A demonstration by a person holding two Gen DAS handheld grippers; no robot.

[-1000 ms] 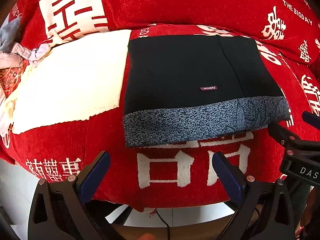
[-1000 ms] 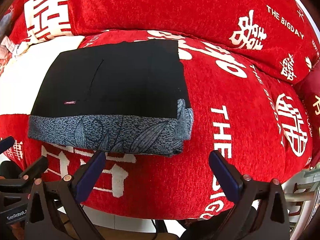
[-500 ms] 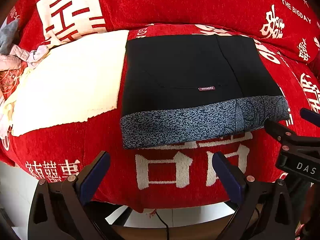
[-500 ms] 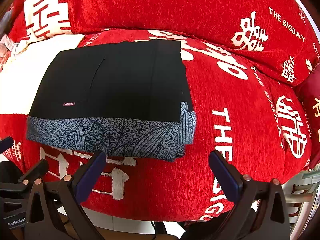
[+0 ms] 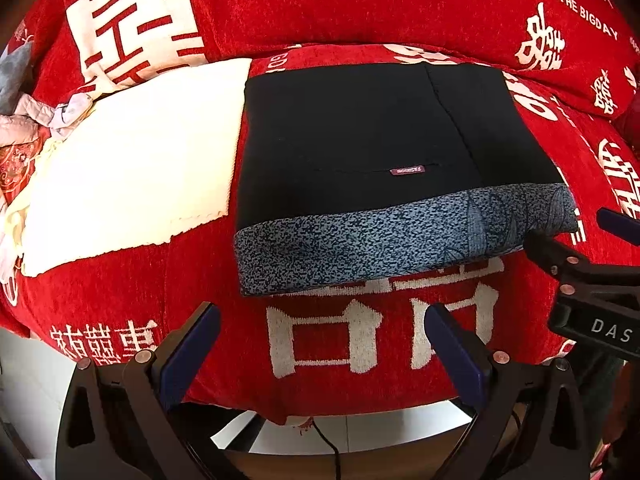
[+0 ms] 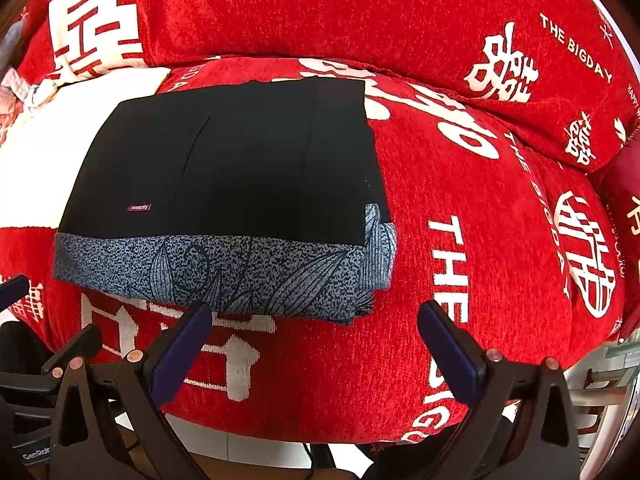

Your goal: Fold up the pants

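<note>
Both tongs (image 5: 320,340) (image 6: 314,340) gape empty before folded pants (image 5: 384,152), cream cloth (image 5: 132,160) beside.

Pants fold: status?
Left tool and right tool open, empty, short of the pants. Pants folded flat on red sofa. White cloth alongside, nothing blocking.

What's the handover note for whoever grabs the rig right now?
Left tongs: open, empty, hovering off the sofa's front edge, short of the pants.
Right tongs: open, empty, near the pants' right front corner, not touching.
Pants: folded into a compact black rectangle with the grey patterned band toward the front, lying flat on the red sofa cushion, beside a white cloth.
Done: fold looks complete.
Left: at most a tidy-up of the bunched right end; otherwise pull back.
</note>
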